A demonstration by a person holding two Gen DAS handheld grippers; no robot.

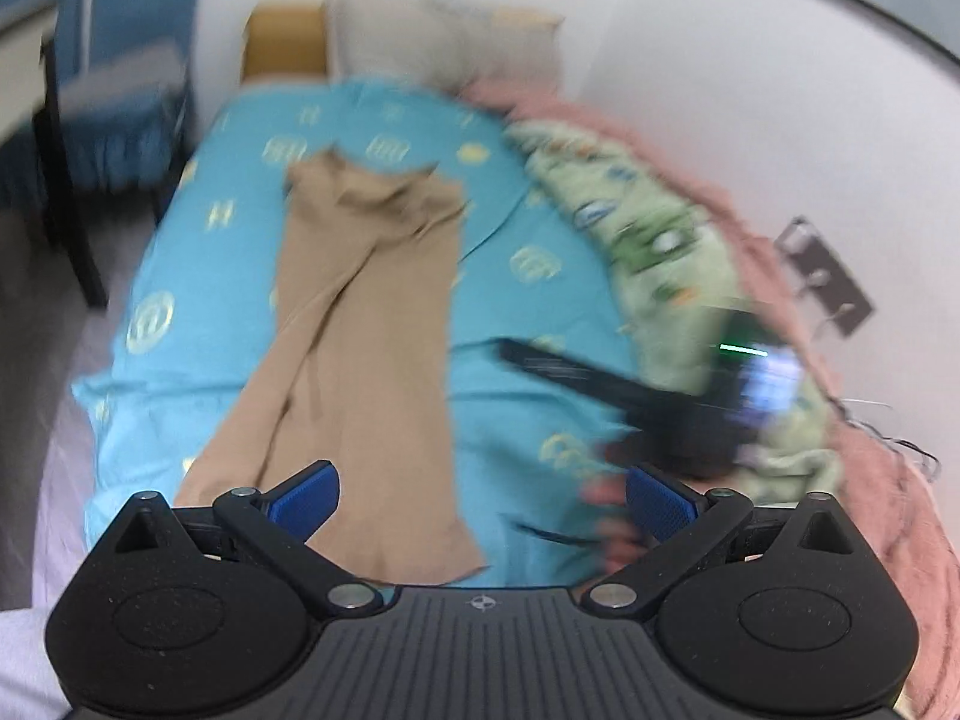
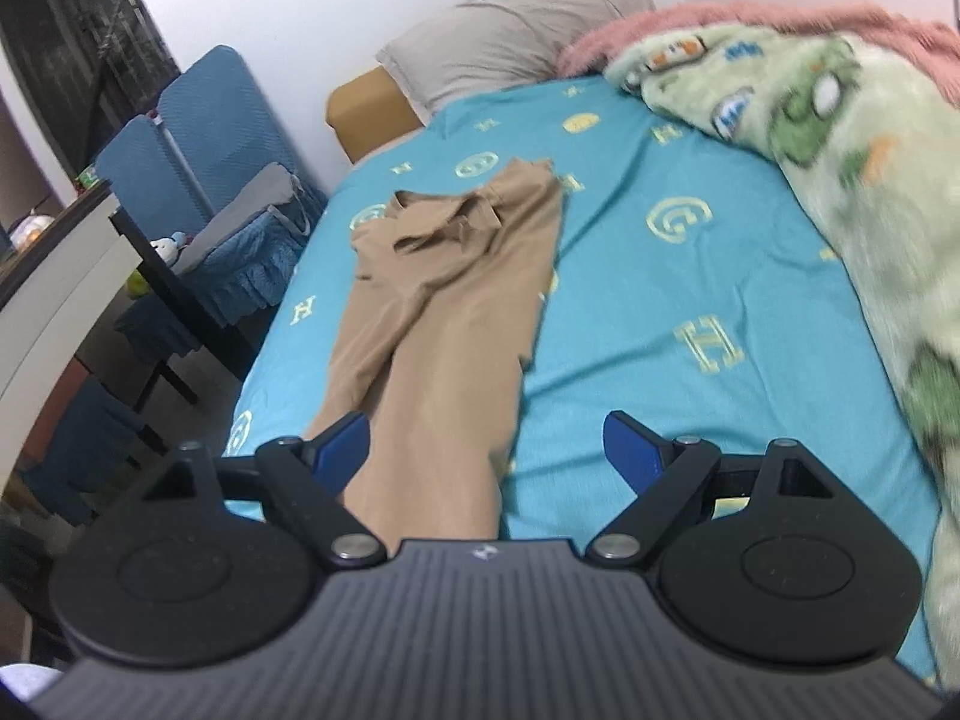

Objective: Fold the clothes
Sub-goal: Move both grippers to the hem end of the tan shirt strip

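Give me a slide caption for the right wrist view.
Open right gripper above tan trousers laid flat on a blue bedsheet.

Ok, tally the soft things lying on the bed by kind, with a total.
Trousers, tan: 1
Blankets: 2, green cartoon print and pink fleece
Pillow, grey: 1
Total: 4
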